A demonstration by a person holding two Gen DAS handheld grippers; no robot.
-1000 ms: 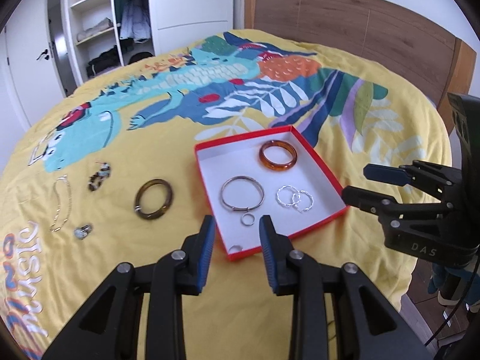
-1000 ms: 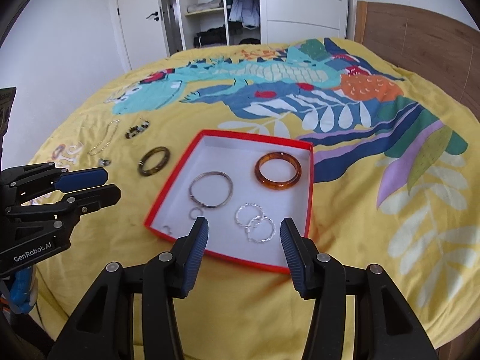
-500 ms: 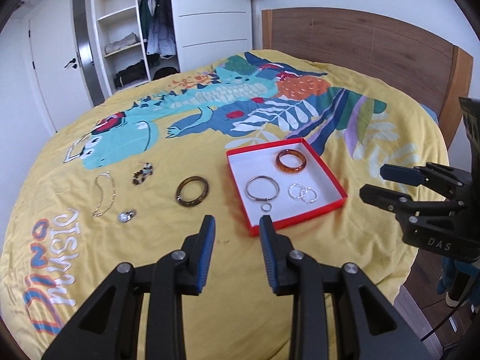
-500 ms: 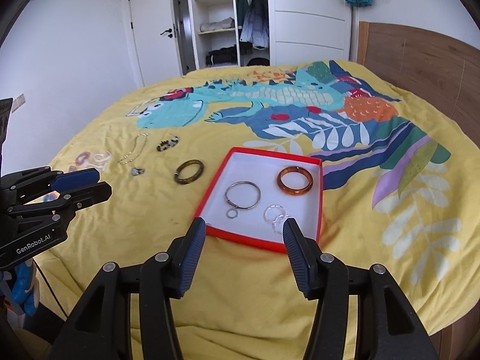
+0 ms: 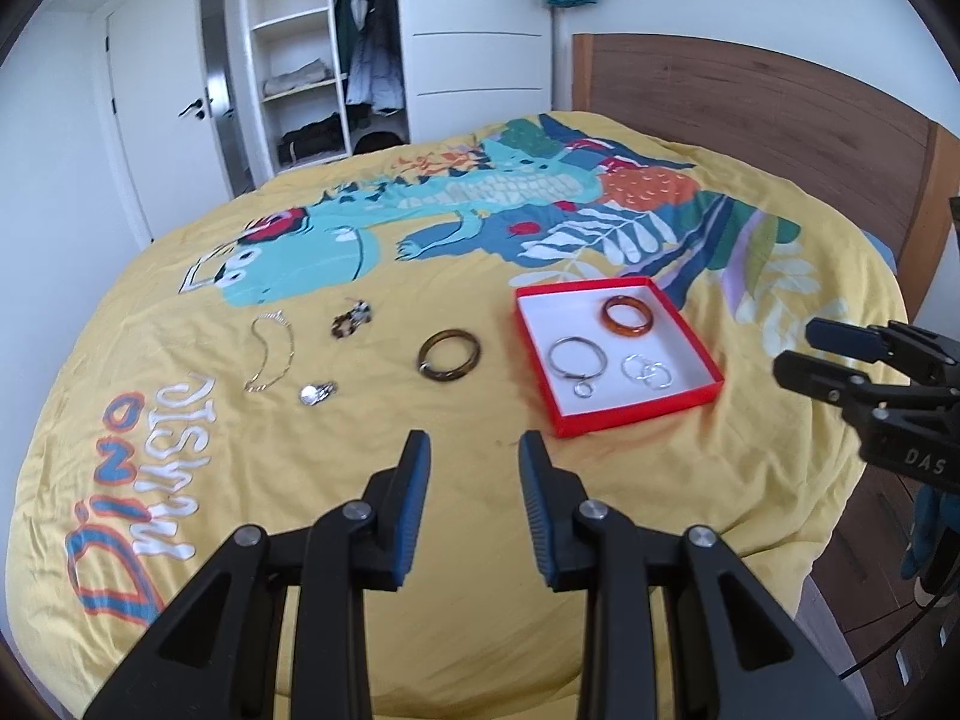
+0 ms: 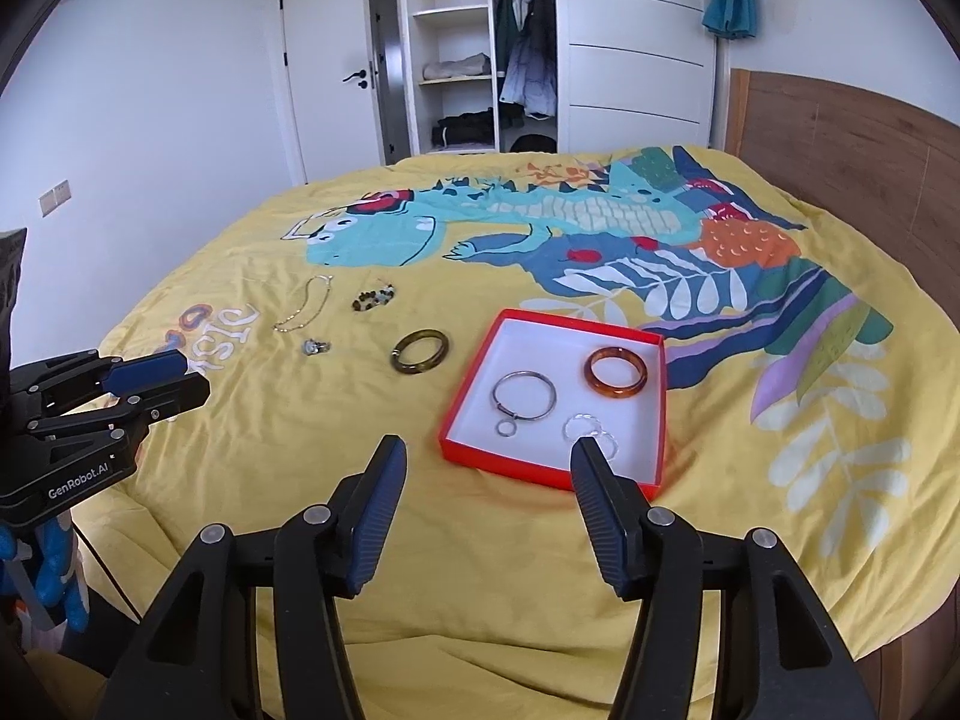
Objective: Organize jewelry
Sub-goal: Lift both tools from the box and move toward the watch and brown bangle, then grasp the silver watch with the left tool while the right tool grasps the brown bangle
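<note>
The red box (image 5: pixel 636 414) sits on the yellow bed cover (image 5: pixel 300 480). Inside it lie an orange bangle (image 5: pixel 626 316), a big silver ring (image 5: pixel 578 357) and small silver rings (image 5: pixel 647 372). A dark brown bangle (image 5: pixel 449 355) lies just left of the box, with a thin chain (image 5: pixel 270 354) further left. The left gripper (image 5: pixel 474 462) and right gripper (image 6: pixel 489 468) hang above the cover, fingers apart, holding nothing.
</note>
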